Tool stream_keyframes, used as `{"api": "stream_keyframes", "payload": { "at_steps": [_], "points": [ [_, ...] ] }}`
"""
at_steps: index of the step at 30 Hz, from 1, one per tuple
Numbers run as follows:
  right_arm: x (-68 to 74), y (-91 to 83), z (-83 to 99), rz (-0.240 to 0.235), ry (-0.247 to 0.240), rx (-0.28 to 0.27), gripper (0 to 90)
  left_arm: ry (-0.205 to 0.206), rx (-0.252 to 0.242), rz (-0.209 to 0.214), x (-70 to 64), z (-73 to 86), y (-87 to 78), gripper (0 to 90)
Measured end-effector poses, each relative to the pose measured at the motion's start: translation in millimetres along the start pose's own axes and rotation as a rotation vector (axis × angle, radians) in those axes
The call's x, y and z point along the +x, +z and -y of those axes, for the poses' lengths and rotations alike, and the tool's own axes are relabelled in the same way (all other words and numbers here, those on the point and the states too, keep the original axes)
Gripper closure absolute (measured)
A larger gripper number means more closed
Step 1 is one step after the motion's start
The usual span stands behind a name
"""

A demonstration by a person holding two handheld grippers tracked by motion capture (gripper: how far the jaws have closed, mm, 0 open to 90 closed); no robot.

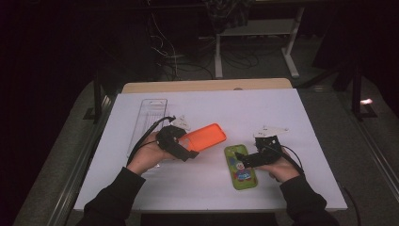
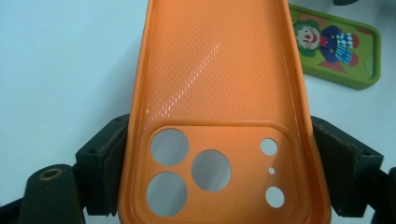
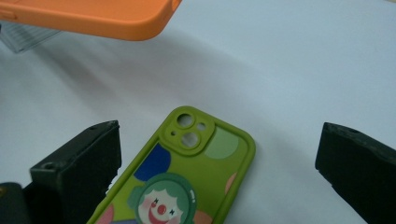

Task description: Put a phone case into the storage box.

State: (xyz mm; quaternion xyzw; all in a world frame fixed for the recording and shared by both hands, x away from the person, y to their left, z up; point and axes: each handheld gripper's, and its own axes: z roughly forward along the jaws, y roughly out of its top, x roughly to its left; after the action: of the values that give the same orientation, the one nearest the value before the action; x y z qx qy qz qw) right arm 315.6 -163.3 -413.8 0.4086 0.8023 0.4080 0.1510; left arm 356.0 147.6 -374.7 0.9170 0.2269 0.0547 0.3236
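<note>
Orange and open side up, a phone case point(image 2: 219, 116) sits clamped at its camera end between the jaws of the left gripper point(image 1: 181, 141), held above the white table point(image 1: 310, 122). Beside it, the right gripper point(image 1: 254, 157) hangs with jaws spread wide over a green clown-printed case point(image 3: 187, 182) lying flat on the table.

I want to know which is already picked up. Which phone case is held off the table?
The orange case, clamped in the left gripper. The green clown case lies flat on the table.
</note>
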Motion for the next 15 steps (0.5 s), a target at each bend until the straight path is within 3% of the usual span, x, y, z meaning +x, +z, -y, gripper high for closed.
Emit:
{"api": "stream_keyframes", "payload": {
  "at_steps": [6,15],
  "points": [
    [-2.9,2.3,2.2,0.014,0.003,-0.008,0.0,-0.011,0.000,-0.002,-0.5,-0.7,0.8,16.5],
    [-0.4,3.2,1.8,0.063,-0.052,-0.018,0.0,-0.013,0.005,0.000,-0.4,-0.7,1.7,16.5]
  ]
}}
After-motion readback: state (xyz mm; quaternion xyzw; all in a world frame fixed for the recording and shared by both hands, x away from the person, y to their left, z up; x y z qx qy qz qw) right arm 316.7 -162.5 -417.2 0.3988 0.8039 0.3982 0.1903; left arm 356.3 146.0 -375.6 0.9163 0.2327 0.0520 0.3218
